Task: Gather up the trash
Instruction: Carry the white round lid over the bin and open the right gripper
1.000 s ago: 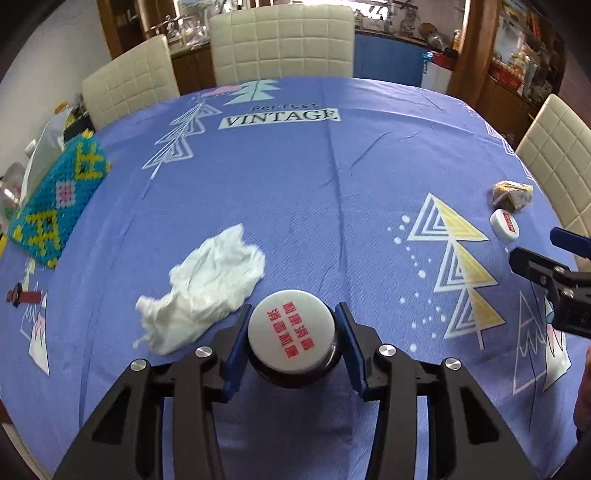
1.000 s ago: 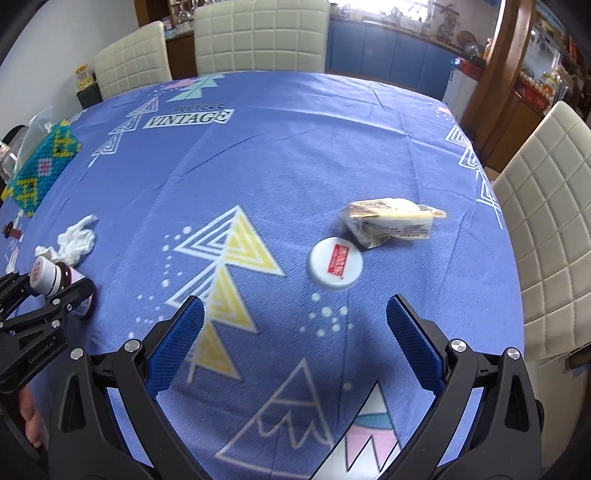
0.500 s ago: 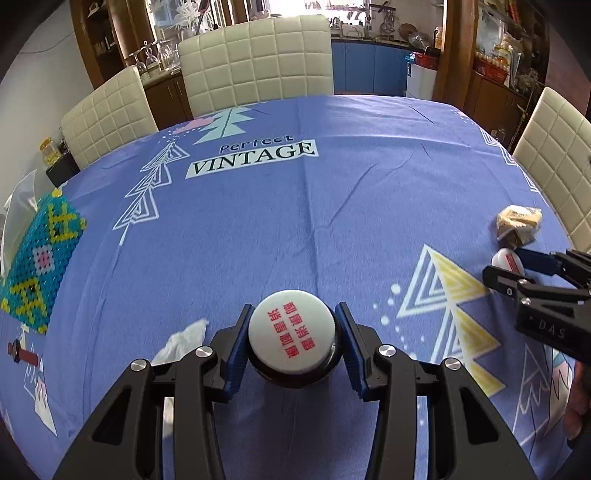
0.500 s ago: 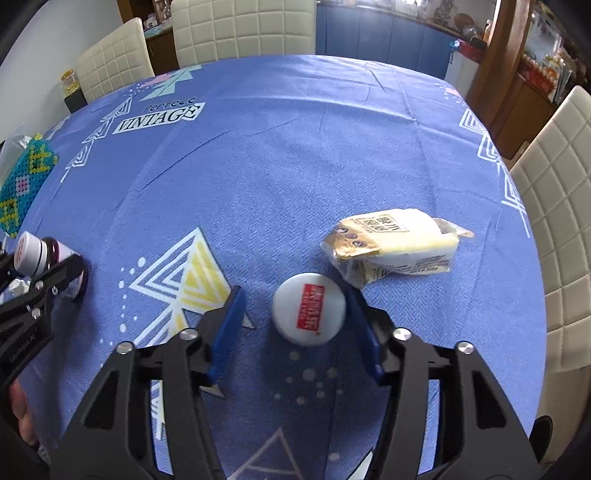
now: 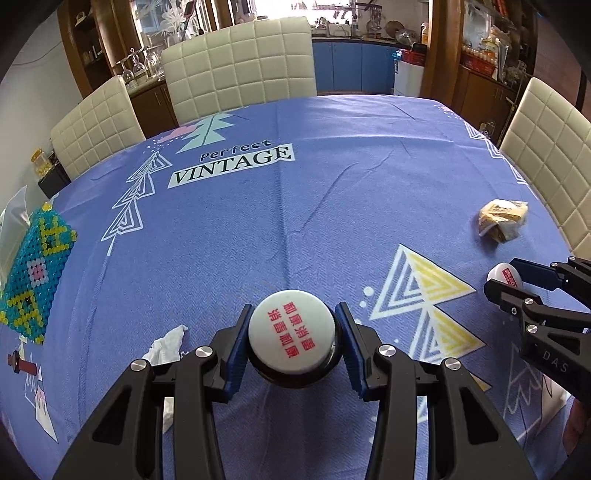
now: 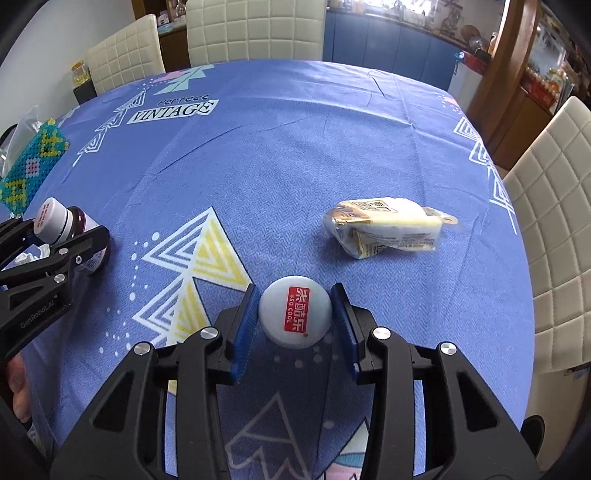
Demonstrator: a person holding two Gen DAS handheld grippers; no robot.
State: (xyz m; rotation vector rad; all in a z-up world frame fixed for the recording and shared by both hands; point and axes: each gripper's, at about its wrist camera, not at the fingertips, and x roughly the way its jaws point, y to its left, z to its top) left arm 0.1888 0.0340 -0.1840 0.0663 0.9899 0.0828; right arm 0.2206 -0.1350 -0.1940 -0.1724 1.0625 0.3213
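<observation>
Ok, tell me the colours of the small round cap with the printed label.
White round cap, red label with white lettering; clearest in the right wrist view.

Cream quilted chairs (image 5: pixel 240 62) ring the worktop (image 5: pixel 332 192) under its blue printed tablecloth, with dark wooden cabinets (image 5: pixel 96 48), blue cupboards (image 5: pixel 351 66) and a bright window (image 5: pixel 325 9) behind.

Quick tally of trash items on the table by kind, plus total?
Bottles: 1, dark bottle with white cap, in the left hand-held gripper
Loose caps: 1, white cap, between the closing jaws of the right hand-held gripper
Wrappers: 1, crumpled food wrapper
Tissues: 1, crumpled tissue
Total: 4
</observation>
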